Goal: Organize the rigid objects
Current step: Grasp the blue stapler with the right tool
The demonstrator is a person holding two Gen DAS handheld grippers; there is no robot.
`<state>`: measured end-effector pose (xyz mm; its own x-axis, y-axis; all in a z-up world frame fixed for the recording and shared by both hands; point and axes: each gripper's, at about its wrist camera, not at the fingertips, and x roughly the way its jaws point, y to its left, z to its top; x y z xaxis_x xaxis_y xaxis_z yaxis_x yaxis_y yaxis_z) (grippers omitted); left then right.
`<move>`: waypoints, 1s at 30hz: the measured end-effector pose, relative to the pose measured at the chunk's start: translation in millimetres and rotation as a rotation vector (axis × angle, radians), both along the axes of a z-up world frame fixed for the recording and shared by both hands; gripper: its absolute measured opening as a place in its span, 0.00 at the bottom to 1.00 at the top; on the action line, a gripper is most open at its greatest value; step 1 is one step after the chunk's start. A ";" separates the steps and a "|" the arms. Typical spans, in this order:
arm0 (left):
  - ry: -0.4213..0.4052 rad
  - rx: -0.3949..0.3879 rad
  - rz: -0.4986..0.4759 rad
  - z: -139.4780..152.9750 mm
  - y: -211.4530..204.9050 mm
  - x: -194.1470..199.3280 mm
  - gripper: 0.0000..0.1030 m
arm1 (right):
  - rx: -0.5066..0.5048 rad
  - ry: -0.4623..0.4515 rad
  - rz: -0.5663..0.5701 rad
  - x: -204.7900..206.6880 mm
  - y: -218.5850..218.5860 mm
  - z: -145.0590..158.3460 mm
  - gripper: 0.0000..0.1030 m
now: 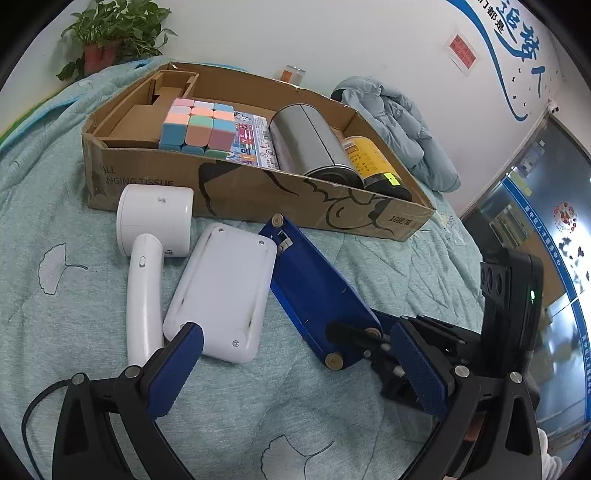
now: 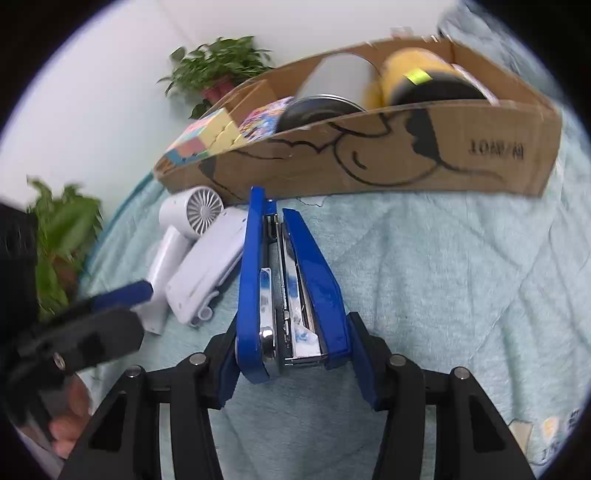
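Observation:
A blue stapler (image 1: 314, 280) (image 2: 255, 258) lies on its side on the teal quilt, in front of a cardboard box (image 1: 258, 192) (image 2: 406, 155). My right gripper (image 2: 291, 332) (image 1: 373, 339) is shut on the stapler's rear end, one pad against each blue face. Left of the stapler lie a white flat device (image 1: 221, 291) (image 2: 207, 273) and a white hair dryer (image 1: 147, 266) (image 2: 177, 236), side by side. My left gripper (image 1: 295, 332) is open above the quilt; its left fingertip hangs over the flat device's near corner, and nothing is between its fingers.
The box holds a pastel puzzle cube (image 1: 199, 125), a printed booklet (image 1: 251, 140), a silver can (image 1: 314, 144) and a yellow can (image 1: 373, 158). A light-blue jacket (image 1: 406, 125) lies behind the box, a potted plant (image 1: 114, 33) at the back left. A hand (image 2: 70, 424) holds the left gripper.

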<state>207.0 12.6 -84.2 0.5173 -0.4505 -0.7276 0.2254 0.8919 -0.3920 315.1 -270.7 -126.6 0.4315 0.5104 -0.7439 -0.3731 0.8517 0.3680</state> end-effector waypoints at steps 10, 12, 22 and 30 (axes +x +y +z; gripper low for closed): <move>-0.007 -0.024 -0.070 0.2 -27.7 6.1 0.99 | -0.336 -0.239 -0.005 -40.8 -17.3 16.3 0.41; -0.004 -0.032 -0.085 -1.4 -35.0 8.5 0.99 | -0.466 -0.338 0.013 -55.9 -20.2 18.0 0.21; 0.030 -0.054 -0.084 -10.0 -38.8 15.5 0.99 | -0.245 -0.287 -0.029 -47.1 -49.5 18.7 0.67; 0.036 -0.061 -0.089 -11.6 -42.9 18.2 0.99 | -0.061 -0.082 -0.038 -9.0 -80.2 -2.0 0.71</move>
<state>225.2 -30.4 -95.8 0.4470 -0.5377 -0.7149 0.2876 0.8431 -0.4543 306.1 -350.9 -128.6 0.5104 0.4478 -0.7341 -0.3671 0.8855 0.2849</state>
